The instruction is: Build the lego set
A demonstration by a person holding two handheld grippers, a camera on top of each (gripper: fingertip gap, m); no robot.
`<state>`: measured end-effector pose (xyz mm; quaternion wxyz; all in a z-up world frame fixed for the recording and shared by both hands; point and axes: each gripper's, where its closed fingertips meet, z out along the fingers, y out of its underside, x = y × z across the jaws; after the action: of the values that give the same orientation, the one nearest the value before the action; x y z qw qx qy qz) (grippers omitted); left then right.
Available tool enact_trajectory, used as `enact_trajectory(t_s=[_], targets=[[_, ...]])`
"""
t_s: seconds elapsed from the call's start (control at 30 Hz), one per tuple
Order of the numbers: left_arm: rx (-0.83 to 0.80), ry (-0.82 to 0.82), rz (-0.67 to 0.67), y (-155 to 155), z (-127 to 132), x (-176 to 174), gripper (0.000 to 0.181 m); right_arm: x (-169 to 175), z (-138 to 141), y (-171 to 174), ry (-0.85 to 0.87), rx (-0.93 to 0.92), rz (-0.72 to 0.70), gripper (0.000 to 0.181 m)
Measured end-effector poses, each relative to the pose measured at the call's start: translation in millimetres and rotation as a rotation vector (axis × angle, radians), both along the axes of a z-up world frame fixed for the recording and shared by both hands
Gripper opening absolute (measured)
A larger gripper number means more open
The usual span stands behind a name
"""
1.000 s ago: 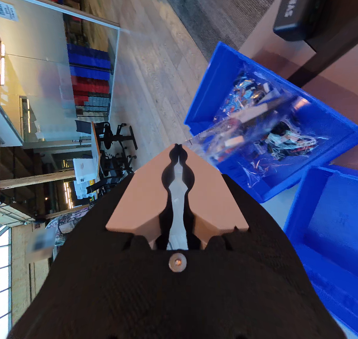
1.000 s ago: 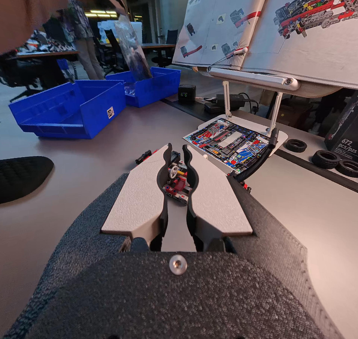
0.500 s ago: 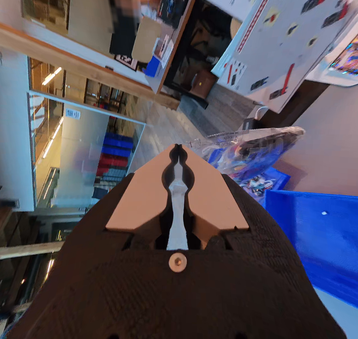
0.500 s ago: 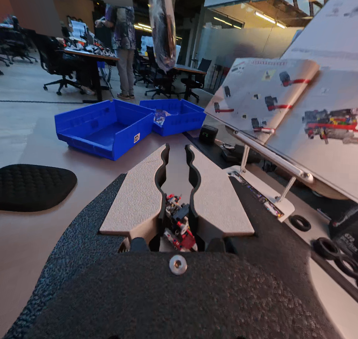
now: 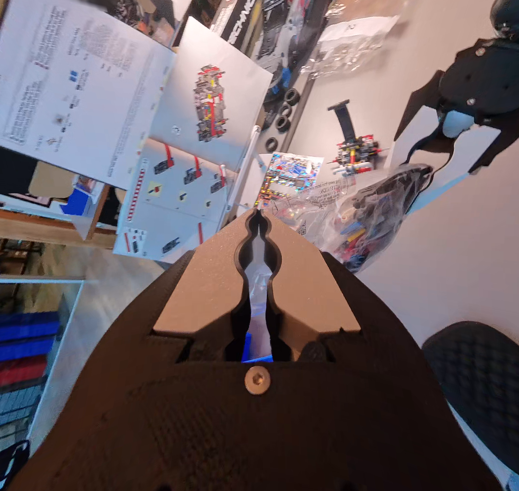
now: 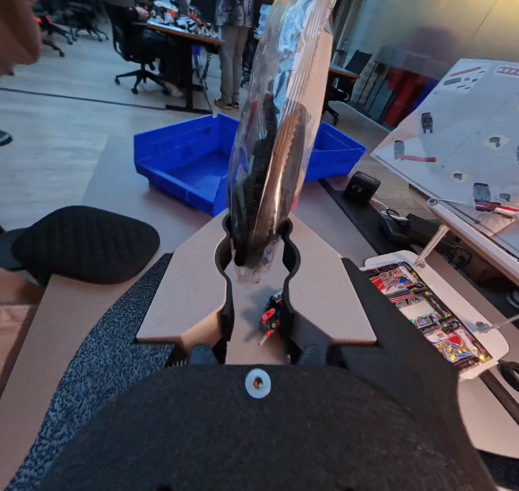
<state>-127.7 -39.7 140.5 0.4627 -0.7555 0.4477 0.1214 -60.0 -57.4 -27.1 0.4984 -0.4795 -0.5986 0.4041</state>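
With the left gripper [image 5: 257,211] clenched on the top edge of the bag [image 5: 362,213] hanging above the table, the spread right gripper [image 6: 256,226] should pinch it low, clear of the chassis [image 5: 355,152] beyond

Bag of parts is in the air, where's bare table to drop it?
Free: the strip of table between the black pad and the blue bin, and the stretch right of the half-built model in the left wrist view. Crowded: around the sticker sheet, booklet stand and loose tyres.
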Motion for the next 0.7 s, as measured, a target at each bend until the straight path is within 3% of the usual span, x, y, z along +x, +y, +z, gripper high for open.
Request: enact_trajectory(t_s=[0.17,0.33,0.43,0.53,0.6,0.7], targets=[[-0.089,-0.181,-0.153,-24.5,-48.4,28.7,0.000,77.9,-10.3,-26.5,-0.078,-0.242,0.259,0.028],[-0.122,-0.569,-0.300,-42.5,-80.2,54.6,0.000,129.3,-8.2,-29.6,-0.109,-0.435,0.375,0.024],[-0.190,-0.751,-0.337,-45.4,-114.1,56.0,0.025,141.6,-25.4,-27.8,-0.163,-0.482,0.394,0.023],[-0.314,-0.978,-0.442,-59.0,-142.4,63.3,0.052,145.4,-37.1,-28.2,-0.195,-0.495,0.419,0.022],[-0.411,-1.045,-0.517,-73.4,-166.9,72.2,0.072,142.8,-39.3,-27.1,-0.208,-0.489,0.424,0.021],[-0.489,-1.017,-0.606,-96.1,-206.0,92.9,0.068,131.6,-46.9,-16.3,-0.263,-0.452,0.357,0.020]])
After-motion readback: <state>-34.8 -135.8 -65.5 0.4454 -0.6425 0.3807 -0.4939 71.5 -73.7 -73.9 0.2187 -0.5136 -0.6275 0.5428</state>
